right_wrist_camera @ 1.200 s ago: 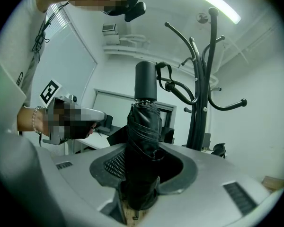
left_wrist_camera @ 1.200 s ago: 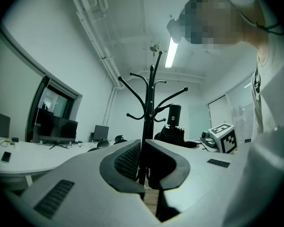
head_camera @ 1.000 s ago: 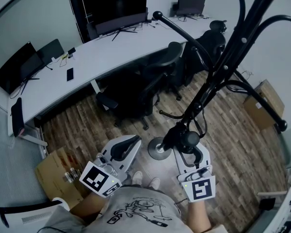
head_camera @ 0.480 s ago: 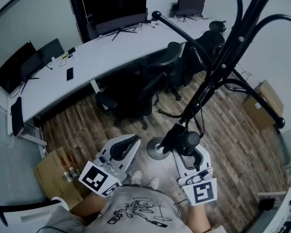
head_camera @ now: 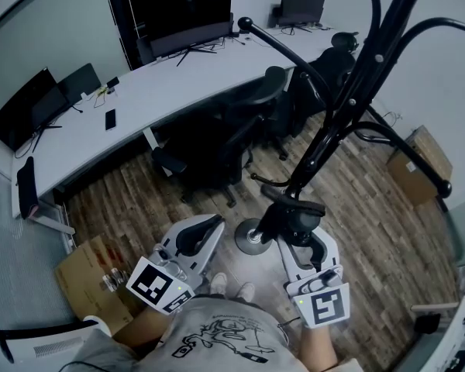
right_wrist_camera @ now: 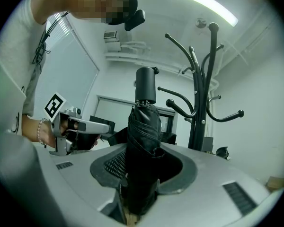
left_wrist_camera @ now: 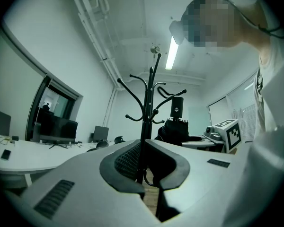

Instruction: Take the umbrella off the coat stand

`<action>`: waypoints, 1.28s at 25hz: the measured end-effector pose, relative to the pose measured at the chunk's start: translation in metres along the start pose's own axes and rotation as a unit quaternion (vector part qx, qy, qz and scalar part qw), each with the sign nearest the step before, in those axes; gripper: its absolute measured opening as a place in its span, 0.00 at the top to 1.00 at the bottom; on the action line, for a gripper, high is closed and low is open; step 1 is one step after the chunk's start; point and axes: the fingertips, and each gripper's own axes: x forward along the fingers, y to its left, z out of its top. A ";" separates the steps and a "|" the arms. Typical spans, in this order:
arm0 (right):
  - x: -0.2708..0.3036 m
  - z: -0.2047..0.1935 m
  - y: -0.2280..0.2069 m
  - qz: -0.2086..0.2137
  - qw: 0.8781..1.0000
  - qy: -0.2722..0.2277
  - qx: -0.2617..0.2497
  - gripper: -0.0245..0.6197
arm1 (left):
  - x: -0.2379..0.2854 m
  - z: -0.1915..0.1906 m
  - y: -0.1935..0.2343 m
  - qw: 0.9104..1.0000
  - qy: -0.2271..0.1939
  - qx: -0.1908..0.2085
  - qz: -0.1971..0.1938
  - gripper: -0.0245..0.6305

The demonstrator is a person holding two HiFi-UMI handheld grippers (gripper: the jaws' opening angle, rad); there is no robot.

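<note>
A folded black umbrella stands upright between the jaws of my right gripper, which are shut on its lower part. In the head view the umbrella shows as a dark bundle over that gripper, just in front of the black coat stand. In the right gripper view the coat stand is apart from the umbrella, to its right. My left gripper hangs level to the left. Its jaws stand a little apart with nothing between them, and the coat stand and umbrella are ahead.
The stand's round base rests on the wooden floor by my feet. Black office chairs stand before a long white desk with monitors. Cardboard boxes lie at the lower left and at the right.
My right gripper with the umbrella has shifted slightly toward me, and the umbrella's top end shows at a different angle. The left gripper has stayed still.
</note>
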 end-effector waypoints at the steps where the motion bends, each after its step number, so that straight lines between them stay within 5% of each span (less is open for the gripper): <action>1: 0.000 0.002 0.000 -0.001 1.000 -0.001 0.000 0.71 | -0.001 0.000 0.000 1.000 0.000 0.000 0.000 0.92; 32: -0.058 0.013 -0.042 -0.052 0.997 0.064 -0.008 0.71 | 0.018 -0.003 -0.005 1.000 0.011 0.004 -0.013 0.92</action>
